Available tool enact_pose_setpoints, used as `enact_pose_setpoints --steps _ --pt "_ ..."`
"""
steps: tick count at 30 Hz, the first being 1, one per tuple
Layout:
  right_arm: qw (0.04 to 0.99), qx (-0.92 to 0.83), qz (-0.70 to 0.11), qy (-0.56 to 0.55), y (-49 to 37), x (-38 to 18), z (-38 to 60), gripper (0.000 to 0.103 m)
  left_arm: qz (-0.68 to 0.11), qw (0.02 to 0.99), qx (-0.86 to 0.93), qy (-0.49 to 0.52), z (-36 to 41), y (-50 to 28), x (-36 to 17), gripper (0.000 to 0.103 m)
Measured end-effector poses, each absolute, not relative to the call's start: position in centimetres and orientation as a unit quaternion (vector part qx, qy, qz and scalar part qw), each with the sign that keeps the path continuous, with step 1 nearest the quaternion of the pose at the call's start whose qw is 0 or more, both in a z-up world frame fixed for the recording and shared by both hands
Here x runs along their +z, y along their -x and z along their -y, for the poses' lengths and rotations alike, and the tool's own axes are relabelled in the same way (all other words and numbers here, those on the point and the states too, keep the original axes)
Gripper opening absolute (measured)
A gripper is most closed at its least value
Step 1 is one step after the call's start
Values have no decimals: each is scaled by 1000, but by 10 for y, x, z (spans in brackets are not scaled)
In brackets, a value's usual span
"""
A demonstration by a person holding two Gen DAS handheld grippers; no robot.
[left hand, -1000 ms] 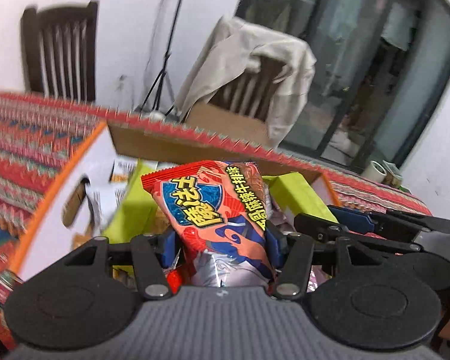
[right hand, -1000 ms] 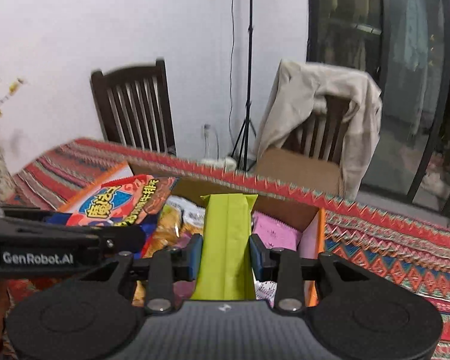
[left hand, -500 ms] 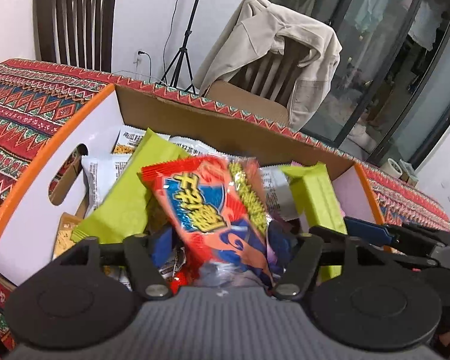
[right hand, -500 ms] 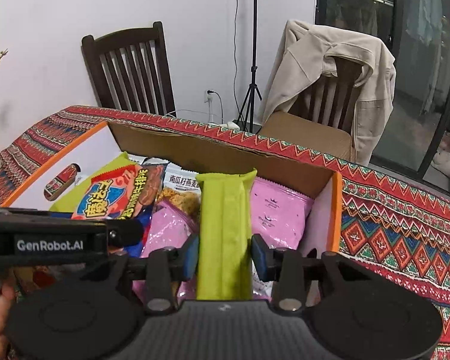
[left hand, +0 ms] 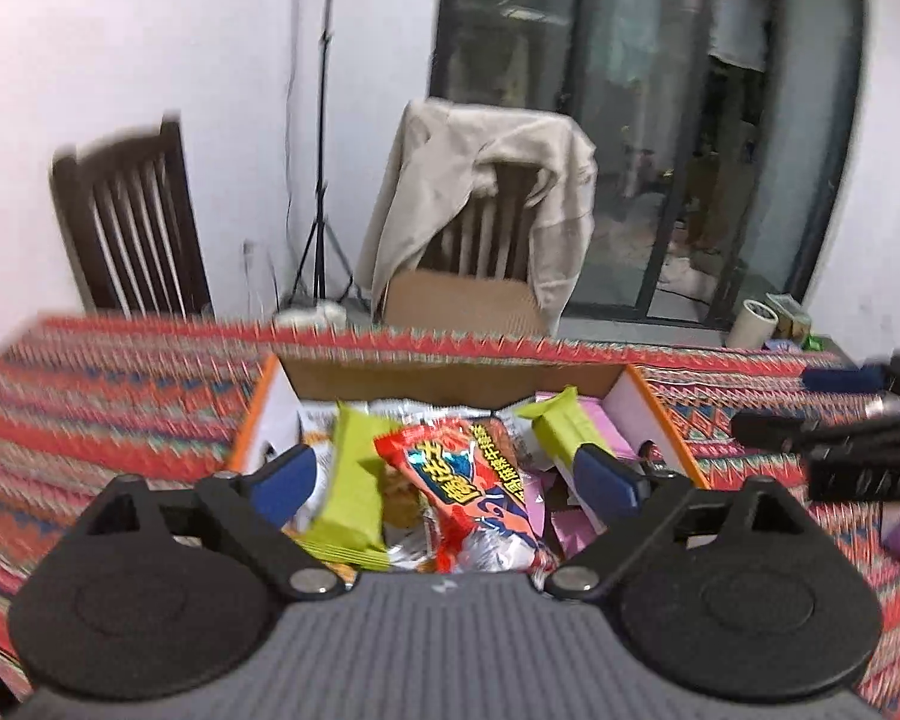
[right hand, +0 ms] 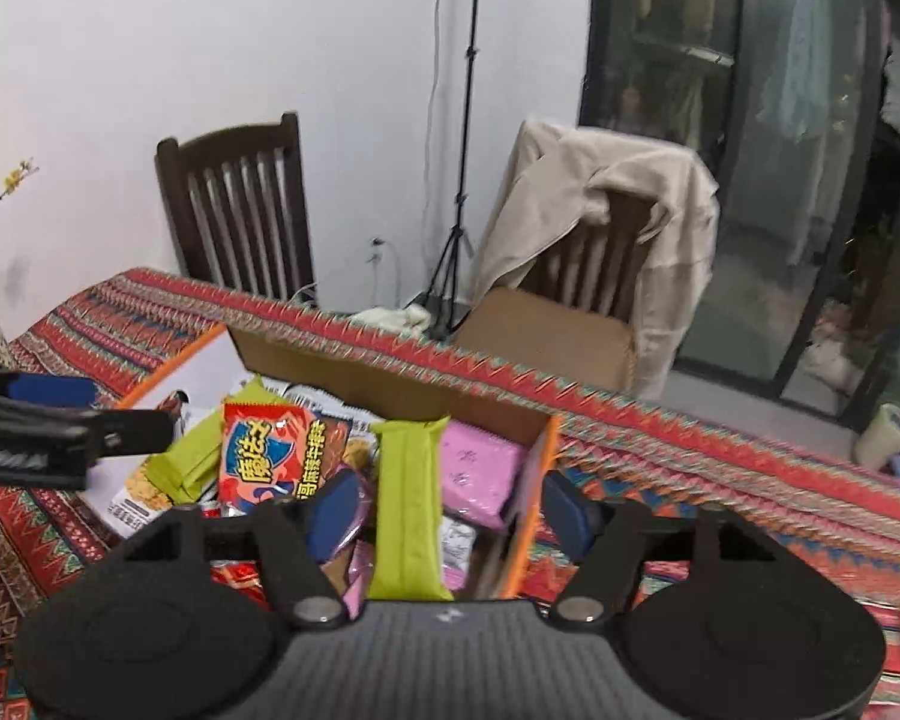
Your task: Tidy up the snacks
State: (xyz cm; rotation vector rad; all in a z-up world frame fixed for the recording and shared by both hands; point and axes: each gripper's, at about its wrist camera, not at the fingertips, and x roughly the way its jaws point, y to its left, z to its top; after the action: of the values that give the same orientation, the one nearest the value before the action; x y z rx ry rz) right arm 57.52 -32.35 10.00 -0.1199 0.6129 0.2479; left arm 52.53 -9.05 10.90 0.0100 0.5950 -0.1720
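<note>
- On the patterned tablecloth sits a cardboard box with orange-edged white end walls, packed with snacks.
- Seen from the left wrist, the left gripper has its jaws spread wide, holding nothing.
- Between those jaws, but touching neither, a red packet stands on end in the box, its long axis running away from the camera and leaning slightly left at the top.
- A green bar stands just left of the red packet, close to the left blue pad.
- Seen from the right wrist, the right gripper is likewise open and empty.
- Another green bar stands nearly upright in the gap, its long axis vertical, nearer the left pad; whether it touches is unclear.
- A pink packet lies just right of that bar, against the box's right end wall.
- Behind the table stand a dark wooden chair and a second chair draped with a beige jacket.
</note>
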Motion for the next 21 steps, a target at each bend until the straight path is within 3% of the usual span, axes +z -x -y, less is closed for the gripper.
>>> enact_pose_setpoints --steps 2,10,21 --pt "950 108 -287 59 -554 117 328 87 -274 957 -91 -23 89 -502 124 99" --pt "970 76 -225 50 -441 167 341 102 -213 969 -114 -42 80 -393 168 103" --pt "986 56 -144 56 -252 150 324 103 -143 984 -110 -9 43 -203 145 103"
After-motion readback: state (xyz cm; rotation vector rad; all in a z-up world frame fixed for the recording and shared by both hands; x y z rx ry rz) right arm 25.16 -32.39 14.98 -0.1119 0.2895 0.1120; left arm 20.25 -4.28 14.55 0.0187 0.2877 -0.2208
